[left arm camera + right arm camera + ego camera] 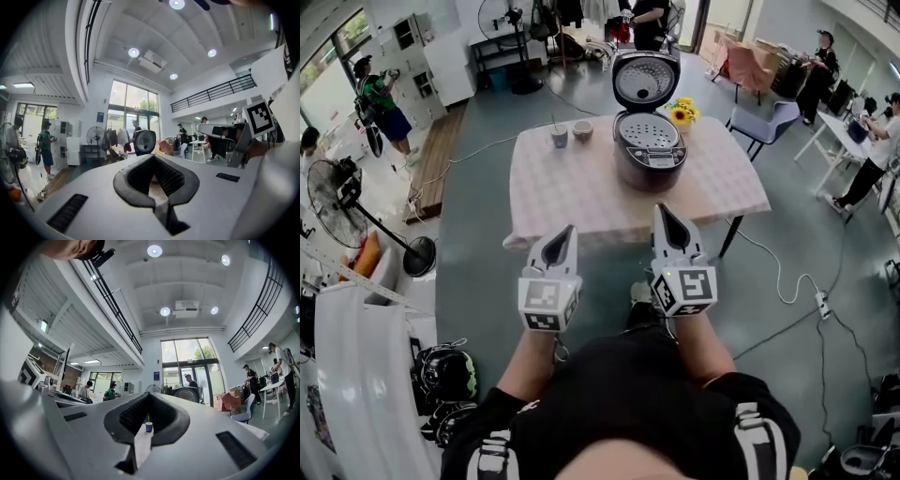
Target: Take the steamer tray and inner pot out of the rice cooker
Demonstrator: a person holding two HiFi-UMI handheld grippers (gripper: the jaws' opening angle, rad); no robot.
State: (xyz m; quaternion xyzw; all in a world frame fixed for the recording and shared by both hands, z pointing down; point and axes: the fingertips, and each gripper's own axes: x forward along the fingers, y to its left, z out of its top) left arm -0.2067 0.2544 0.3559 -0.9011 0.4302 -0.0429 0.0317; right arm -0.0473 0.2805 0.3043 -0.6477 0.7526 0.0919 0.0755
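Head view: left gripper (567, 232) jaws pressed together, empty; right gripper (665, 210) same. Both low in frame, well apart from rice cooker (650, 150) up top on surface (581, 192). Lid (644, 80) up, steamer tray (648, 128) sits inside; inner pot hidden under it. Risk: closed jaws just bump tray. Wide swing may tip cups (560, 137) left of cooker.

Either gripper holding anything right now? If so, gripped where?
Nothing held. The left gripper and right gripper are both shut and empty, short of the table; the steamer tray sits in the rice cooker.
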